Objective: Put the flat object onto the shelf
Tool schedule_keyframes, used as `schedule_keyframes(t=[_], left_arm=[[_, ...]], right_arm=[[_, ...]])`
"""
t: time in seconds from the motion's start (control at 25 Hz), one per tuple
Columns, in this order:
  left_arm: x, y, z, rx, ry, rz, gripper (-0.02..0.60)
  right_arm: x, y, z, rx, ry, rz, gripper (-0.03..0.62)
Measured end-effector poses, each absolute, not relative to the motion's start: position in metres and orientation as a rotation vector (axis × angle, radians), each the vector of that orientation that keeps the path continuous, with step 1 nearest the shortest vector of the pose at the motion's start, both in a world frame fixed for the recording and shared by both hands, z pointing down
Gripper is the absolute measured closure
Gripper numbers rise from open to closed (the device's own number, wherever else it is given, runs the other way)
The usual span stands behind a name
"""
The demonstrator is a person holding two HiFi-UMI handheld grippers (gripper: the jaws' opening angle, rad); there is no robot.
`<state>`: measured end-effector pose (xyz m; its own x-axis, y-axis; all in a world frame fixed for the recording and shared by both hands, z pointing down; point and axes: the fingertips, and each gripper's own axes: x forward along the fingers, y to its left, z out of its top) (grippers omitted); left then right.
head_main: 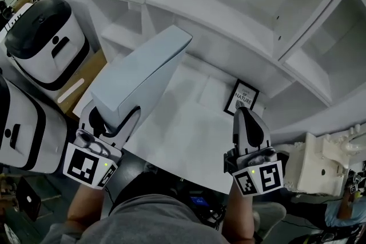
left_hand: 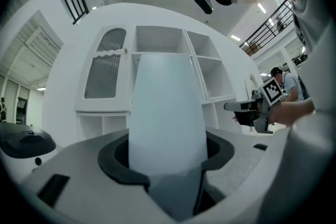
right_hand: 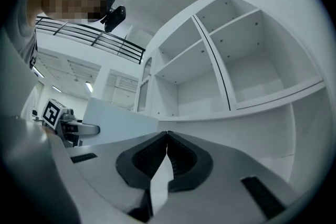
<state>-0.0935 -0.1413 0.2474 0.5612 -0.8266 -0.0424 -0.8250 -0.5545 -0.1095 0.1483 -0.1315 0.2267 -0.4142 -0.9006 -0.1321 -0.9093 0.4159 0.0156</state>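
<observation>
The left gripper [head_main: 112, 120] clamps the pale flat box [head_main: 143, 68] over the counter's [head_main: 189, 128] left edge. The right gripper [head_main: 247, 117] is closed and empty.

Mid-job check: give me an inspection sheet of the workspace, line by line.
Surface: white counter, bare apart from a framed picture at its back.
Job's things: flat board held tilted towards the shelf, not yet on it.
Clutter: white bins with black lids and a cardboard box at left; white moulded part at right.
Grippers: left hand-held gripper shut on the flat board; right hand-held gripper shut, empty.
Cables: dark wires below the counter's near edge.
Surroundings: another person at far right.
</observation>
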Motion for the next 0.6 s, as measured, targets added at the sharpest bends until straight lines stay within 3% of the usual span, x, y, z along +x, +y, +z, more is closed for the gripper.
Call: schedule_keyframes(t=[0.6], left_arm=[[-0.100, -0.203, 0.272, -2.775, 1.335, -0.065, 0.318]], right_arm=[[0.126, -0.195, 0.226, -1.707, 2.529, 0.127, 0.566]])
